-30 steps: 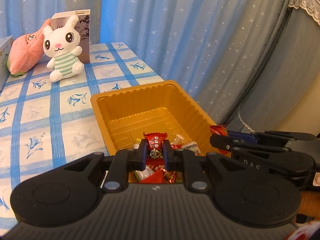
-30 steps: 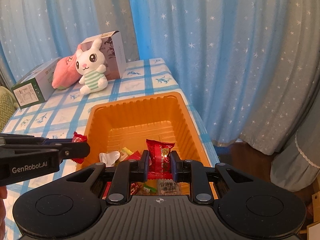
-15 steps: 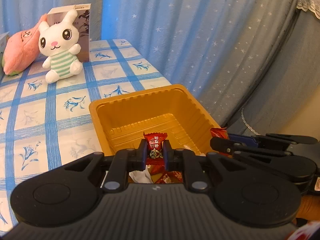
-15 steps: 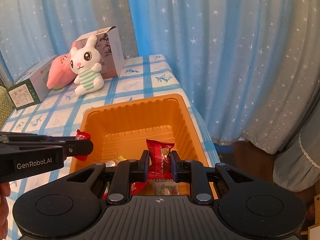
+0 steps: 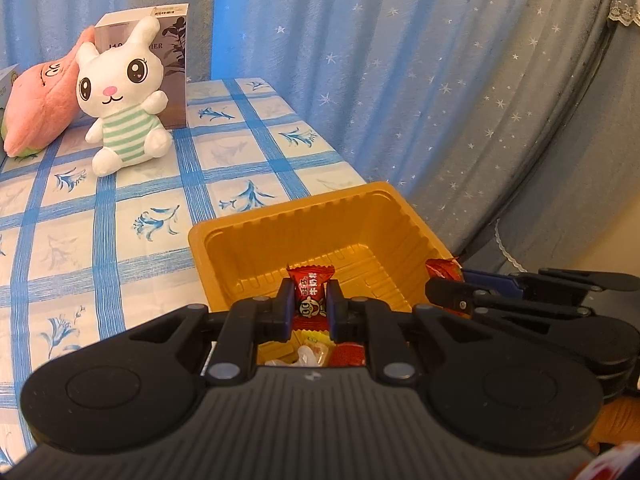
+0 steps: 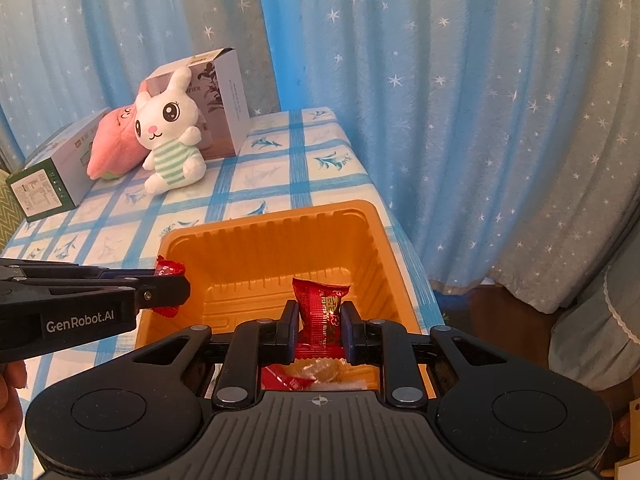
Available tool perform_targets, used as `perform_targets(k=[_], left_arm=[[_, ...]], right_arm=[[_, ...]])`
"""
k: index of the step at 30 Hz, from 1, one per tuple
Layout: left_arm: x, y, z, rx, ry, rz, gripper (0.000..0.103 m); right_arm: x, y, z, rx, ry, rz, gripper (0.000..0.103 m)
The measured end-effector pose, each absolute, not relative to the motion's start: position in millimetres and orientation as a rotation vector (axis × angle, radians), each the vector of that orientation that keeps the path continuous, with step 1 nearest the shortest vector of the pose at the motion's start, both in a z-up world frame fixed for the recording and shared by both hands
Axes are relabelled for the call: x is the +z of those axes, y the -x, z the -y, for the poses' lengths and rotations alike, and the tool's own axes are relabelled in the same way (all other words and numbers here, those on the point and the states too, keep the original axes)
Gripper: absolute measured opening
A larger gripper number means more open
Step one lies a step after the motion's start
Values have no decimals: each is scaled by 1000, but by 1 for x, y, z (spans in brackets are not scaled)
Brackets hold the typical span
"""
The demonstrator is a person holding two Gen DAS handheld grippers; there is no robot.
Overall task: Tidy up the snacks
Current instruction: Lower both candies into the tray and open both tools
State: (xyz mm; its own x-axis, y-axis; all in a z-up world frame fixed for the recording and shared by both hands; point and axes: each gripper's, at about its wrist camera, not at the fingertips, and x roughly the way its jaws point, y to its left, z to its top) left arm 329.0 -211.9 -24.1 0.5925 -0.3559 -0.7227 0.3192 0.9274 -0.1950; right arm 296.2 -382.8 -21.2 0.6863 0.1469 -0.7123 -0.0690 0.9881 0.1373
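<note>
I am looking along two hand-held grippers toward an orange tray [image 6: 362, 226] that sits in the lower middle of both views, on a table with a blue-checked cloth [image 5: 120, 216]. My left gripper [image 5: 311, 306] is clamped tight on a small red candy [image 5: 311, 286], held upright between its jaws just above the near end of the tray. My right gripper [image 6: 319, 330] is likewise closed on a larger red snack packet [image 6: 320, 312], also poised over the tray. In the right view, the left gripper enters from the left edge with its candy at the tray's left rim. Several wrapped sweets [image 6: 298, 374] already lie at the near end of the tray, partly hidden behind the gripper bodies, while the far half of the tray floor is bare. I judge the sorting well under way: some snacks are in, and these two are over the tray but not yet released. Whether more snacks wait elsewhere I cannot tell. In the upper left stand a white plush rabbit [image 5: 120, 96], a pink plush [image 5: 38, 96] and a box [image 6: 222, 100], well apart from the tray.
</note>
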Motion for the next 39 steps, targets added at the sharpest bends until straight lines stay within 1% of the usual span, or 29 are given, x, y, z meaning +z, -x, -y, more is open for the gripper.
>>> perform_targets(k=[16,18,19,20,39], left_arm=[[-34,-340,213,-384,62,-865,15],[-35,-341,212,-376,66,-865,27],[-35,-341,212,-372,66,-862,38],[-35,-340,212,-369,65,-857,40],[-30,-331,186,-347,46,-851,40]], right_arm=[[-29,-312,382,134,-115,-830,22],[-29,-311,383,134,-115,-829,22],[-29,-312,382,133,-115,-829,22],[-29,-312,383,132,-116,-829,22],[-20,-311,380,141,-142,-815,22]])
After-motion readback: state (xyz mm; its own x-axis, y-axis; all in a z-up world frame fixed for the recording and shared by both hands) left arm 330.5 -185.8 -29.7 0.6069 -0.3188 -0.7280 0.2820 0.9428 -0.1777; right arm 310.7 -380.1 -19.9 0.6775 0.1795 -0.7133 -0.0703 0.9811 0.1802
